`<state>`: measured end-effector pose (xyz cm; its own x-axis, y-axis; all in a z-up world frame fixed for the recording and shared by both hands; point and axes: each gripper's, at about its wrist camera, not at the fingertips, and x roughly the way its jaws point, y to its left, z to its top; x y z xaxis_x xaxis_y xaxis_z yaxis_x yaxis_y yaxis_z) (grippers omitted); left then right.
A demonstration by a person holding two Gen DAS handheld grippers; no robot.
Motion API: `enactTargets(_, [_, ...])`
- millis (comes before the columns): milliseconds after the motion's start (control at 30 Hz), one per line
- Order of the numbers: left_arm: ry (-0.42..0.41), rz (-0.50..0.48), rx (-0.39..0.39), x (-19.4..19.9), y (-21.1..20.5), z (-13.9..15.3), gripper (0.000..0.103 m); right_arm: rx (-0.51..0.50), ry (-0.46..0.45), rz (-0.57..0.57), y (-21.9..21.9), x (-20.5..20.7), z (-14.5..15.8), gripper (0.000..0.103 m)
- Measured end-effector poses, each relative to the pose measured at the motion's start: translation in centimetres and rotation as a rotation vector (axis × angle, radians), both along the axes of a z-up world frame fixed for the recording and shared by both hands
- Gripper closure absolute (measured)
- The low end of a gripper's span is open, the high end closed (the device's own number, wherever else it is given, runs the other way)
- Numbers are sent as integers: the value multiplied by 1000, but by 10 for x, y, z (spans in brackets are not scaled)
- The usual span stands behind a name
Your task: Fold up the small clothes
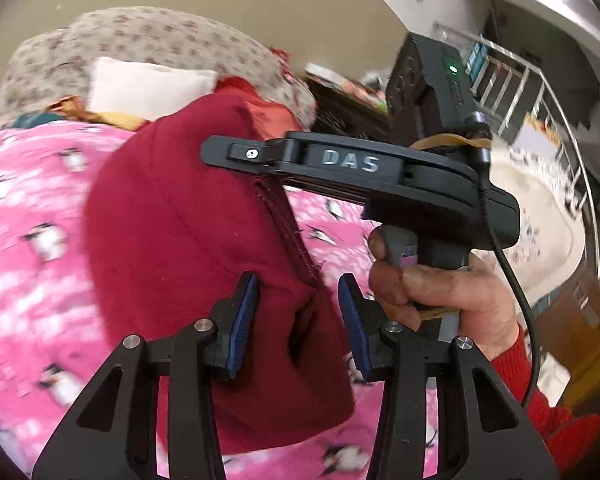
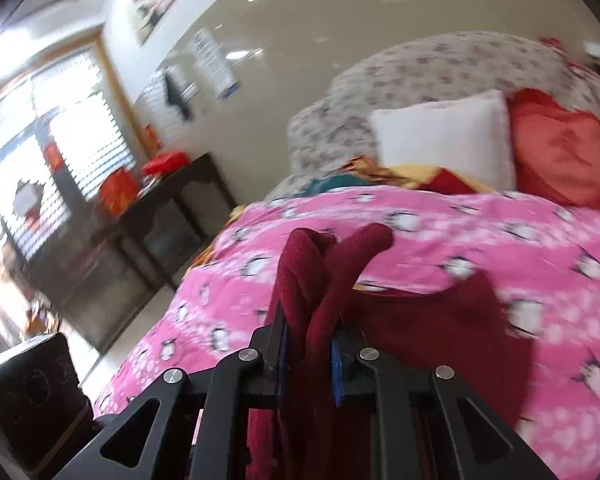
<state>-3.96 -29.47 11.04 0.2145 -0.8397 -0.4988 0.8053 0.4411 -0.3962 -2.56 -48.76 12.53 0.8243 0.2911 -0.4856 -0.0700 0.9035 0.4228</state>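
Note:
A dark red fleece garment (image 1: pixel 188 248) hangs above the pink penguin bedspread (image 1: pixel 24 220). My left gripper (image 1: pixel 298 320) is open, its blue pads (image 1: pixel 242 320) standing on either side of a fold of the garment's lower edge, with visible gaps. The right gripper's body (image 1: pixel 360 164) crosses the left wrist view, held by a hand (image 1: pixel 432 292), its tips hidden behind the cloth. In the right wrist view my right gripper (image 2: pixel 306 344) is shut on bunched folds of the garment (image 2: pixel 320 272), which trails down to the right onto the bedspread (image 2: pixel 500 232).
A white pillow (image 2: pixel 444 136), a red heart cushion (image 2: pixel 560 148) and a floral headboard (image 2: pixel 440 68) stand at the bed's head. A dark side table (image 2: pixel 156 216) with red items stands left of the bed. A black box (image 2: pixel 32 388) is at lower left.

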Motion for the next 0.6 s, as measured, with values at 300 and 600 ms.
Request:
enactTargets(300, [73, -22, 116, -11, -53, -31, 64, 142, 125, -82, -65, 1, -59, 77])
enactTargets(600, [-211, 173, 228, -36, 12, -10, 51, -51, 8, -27, -32, -14, -5, 66])
